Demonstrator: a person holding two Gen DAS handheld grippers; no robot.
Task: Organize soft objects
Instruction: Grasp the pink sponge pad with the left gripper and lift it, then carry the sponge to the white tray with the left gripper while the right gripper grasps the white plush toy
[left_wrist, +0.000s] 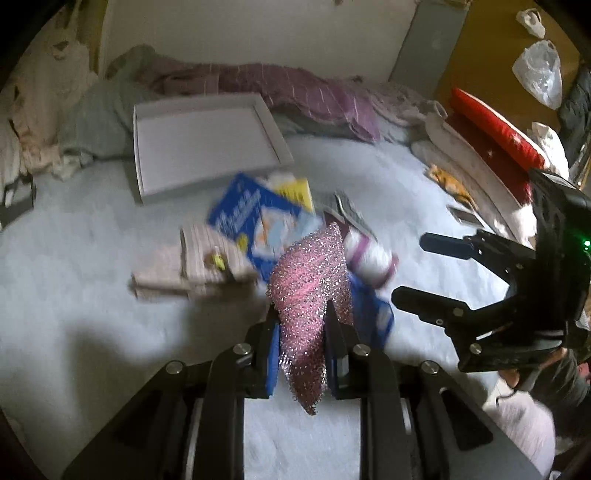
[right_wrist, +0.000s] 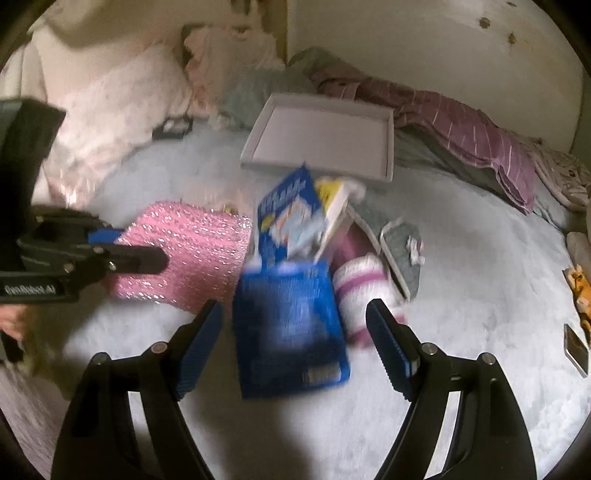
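Note:
My left gripper (left_wrist: 301, 317) is shut on a pink glittery mesh cloth (left_wrist: 310, 288) and holds it above the pale bed cover; the cloth also shows in the right wrist view (right_wrist: 184, 251) with the left gripper (right_wrist: 144, 251) on it. My right gripper (right_wrist: 295, 328) is open and empty over a blue packet (right_wrist: 291, 325); it appears at the right of the left wrist view (left_wrist: 413, 269). A white sock with purple stripes (right_wrist: 362, 291) lies beside the packet. A white shallow box lid (left_wrist: 199, 144) lies further back.
A folded pinkish cloth (left_wrist: 184, 266) lies left of a blue-and-yellow packet (left_wrist: 258, 218). A purple striped blanket (right_wrist: 461, 129) and grey bedding run along the wall. A grey pouch (right_wrist: 402, 251), a phone (right_wrist: 576, 350) and a red object (left_wrist: 495, 125) lie to the right.

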